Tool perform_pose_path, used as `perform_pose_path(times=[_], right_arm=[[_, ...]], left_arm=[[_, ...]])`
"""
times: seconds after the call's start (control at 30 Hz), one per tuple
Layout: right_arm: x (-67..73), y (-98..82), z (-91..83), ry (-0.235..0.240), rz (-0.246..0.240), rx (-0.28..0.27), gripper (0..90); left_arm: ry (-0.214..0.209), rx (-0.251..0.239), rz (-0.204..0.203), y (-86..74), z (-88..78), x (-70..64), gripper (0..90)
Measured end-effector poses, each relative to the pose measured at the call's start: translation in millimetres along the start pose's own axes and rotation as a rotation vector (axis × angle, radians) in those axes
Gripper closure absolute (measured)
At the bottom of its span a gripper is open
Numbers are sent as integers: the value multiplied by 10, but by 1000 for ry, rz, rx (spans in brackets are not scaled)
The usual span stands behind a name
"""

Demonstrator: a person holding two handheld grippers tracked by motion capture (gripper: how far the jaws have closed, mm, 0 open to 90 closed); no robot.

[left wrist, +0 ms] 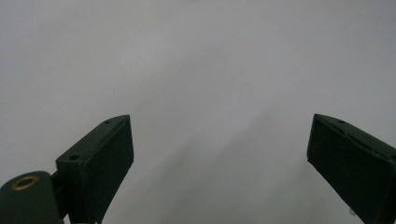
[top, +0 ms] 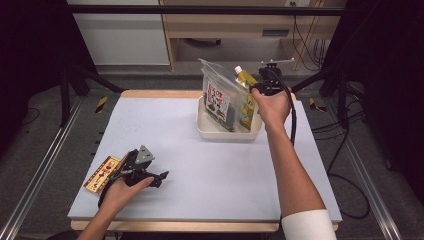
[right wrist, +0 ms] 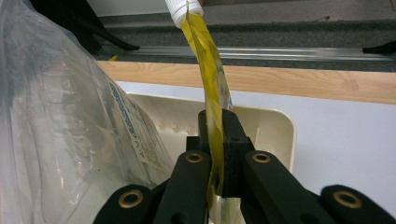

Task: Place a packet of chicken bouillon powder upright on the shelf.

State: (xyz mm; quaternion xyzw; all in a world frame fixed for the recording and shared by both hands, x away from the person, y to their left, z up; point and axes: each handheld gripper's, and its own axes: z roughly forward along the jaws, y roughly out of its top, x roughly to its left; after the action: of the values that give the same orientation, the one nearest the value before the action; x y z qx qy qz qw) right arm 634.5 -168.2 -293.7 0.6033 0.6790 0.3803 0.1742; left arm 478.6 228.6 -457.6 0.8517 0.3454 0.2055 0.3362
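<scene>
Packet (top: 102,174): one, flat at near-left table (top: 190,165) edge, just left of left gripper.
Left gripper (top: 159,178): one, low over table, jaws wide apart, nothing between.
Bag (top: 220,97): one, clear, upright in tray, left part.
Tray (top: 206,131): one, cream, far centre.
Pouch (right wrist: 208,84): one, yellow, white cap, upright in tray, right of bag.
Right gripper (right wrist: 215,140): one, jaws clamped on pouch.

Glossy yellow plastic pouch (right wrist: 212,88), crinkled clear plastic bag (right wrist: 70,140), smooth cream plastic tray (right wrist: 275,126), matt grey tabletop (top: 200,165).
</scene>
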Motion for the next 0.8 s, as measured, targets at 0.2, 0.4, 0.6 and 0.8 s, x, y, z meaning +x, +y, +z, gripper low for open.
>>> perform_pose_path(times=[0.2, 0.4, 0.6, 0.8], right_arm=[[-3, -34, 20, 2, 0, -3, 900], [19, -66, 36, 2, -9, -6, 900], [42, -90, 46, -5, -32, -4, 900], [38, -119, 77, -16, -38, 8, 900]], left_arm=[[0, 4, 1, -1, 3, 3, 71], [3, 0, 0, -1, -1, 4, 71], [2, 0, 2, 0, -5, 4, 72], [1, 2, 3, 2, 1, -1, 72]])
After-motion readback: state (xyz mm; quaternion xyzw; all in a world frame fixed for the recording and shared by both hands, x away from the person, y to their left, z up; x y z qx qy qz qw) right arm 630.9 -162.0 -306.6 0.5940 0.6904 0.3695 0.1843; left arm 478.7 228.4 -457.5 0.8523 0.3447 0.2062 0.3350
